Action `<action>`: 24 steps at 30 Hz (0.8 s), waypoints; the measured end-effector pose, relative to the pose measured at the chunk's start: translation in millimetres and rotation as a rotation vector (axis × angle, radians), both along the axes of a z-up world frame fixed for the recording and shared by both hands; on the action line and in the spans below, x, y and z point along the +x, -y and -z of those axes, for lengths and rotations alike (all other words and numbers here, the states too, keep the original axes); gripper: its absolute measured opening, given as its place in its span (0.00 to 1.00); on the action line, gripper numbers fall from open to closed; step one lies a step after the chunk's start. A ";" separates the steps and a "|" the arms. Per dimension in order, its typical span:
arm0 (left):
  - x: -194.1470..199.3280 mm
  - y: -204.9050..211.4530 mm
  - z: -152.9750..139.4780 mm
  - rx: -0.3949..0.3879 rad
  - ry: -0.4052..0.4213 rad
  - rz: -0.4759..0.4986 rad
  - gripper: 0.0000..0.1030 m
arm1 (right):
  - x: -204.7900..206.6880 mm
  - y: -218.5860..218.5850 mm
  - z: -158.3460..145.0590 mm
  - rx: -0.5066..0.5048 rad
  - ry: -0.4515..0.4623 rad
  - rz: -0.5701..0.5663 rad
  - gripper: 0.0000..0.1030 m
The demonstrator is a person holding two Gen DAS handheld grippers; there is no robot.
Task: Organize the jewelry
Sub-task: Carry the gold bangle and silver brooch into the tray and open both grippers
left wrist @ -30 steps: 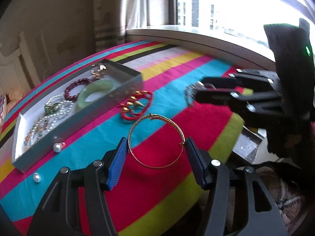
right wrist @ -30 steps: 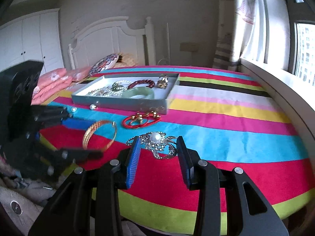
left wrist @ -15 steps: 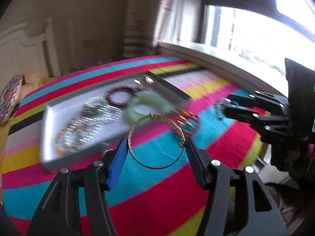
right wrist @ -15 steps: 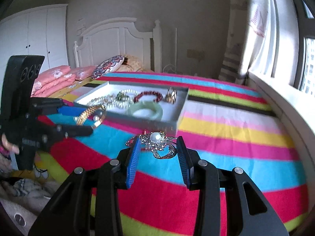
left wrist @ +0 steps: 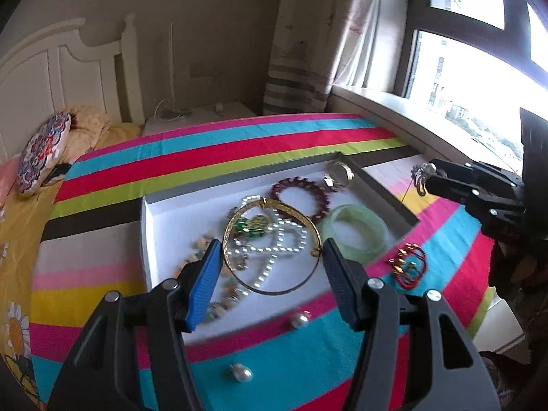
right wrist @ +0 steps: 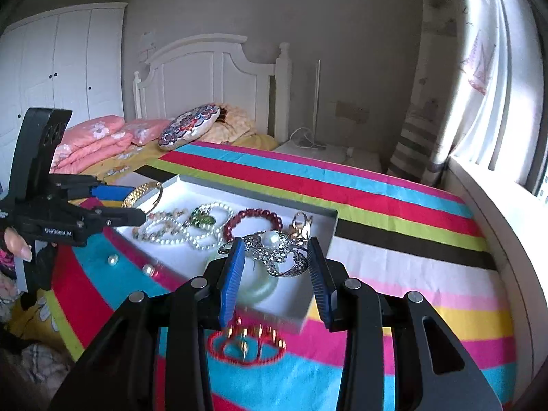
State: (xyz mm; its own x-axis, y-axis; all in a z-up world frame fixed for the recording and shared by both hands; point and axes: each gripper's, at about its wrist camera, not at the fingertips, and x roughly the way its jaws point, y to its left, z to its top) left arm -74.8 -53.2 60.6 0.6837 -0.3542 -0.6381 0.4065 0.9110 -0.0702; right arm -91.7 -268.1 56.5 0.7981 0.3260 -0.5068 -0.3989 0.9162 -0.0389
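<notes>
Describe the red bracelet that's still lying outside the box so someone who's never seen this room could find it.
On the striped bedspread, find the shallow white box of jewelry. The red cord bracelet lies on the cover just outside its near wall. Unlike the dark red beaded bracelet inside, it carries small gold charms.

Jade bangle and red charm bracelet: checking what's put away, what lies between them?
The tray's wall, in the left wrist view: jade bangle inside, red charm bracelet outside.

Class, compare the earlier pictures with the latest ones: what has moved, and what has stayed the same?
Both grippers lifted off the striped blanket and travelled to above the tray: left gripper carrying the gold bangle, right gripper the pearl brooch. Grips unchanged; the red bracelet and loose pearls stayed put.
</notes>
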 end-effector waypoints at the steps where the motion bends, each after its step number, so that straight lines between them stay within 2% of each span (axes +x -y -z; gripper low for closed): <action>1: 5.3 -1.5 1.5 0.006 -0.007 -0.008 0.57 | 5.9 -3.0 1.1 -0.003 -0.009 -0.003 0.36; 7: 39.9 3.0 13.7 0.047 -0.054 -0.040 0.57 | 43.3 -25.1 13.1 -0.032 -0.071 0.003 0.36; 14: 72.3 2.3 18.1 0.060 -0.092 -0.128 0.59 | 85.8 -45.5 20.6 0.009 -0.184 0.024 0.37; 15: 74.7 1.0 19.3 0.068 -0.090 -0.153 0.62 | 90.4 -49.1 23.0 0.004 -0.205 0.023 0.40; 16: 75.0 -0.1 20.8 0.077 -0.086 -0.170 0.75 | 91.8 -50.6 24.8 -0.001 -0.212 0.029 0.45; 17: 73.7 -0.9 21.5 0.088 -0.076 -0.192 0.85 | 90.5 -51.5 26.3 0.003 -0.215 0.031 0.53; 21: 57.7 -5.3 23.2 0.111 -0.056 -0.228 0.91 | 69.1 -36.4 26.1 0.052 -0.199 0.031 0.56; 24: 37.9 -8.9 23.4 0.072 -0.055 -0.247 0.96 | 41.0 -13.0 22.7 0.115 -0.169 0.037 0.56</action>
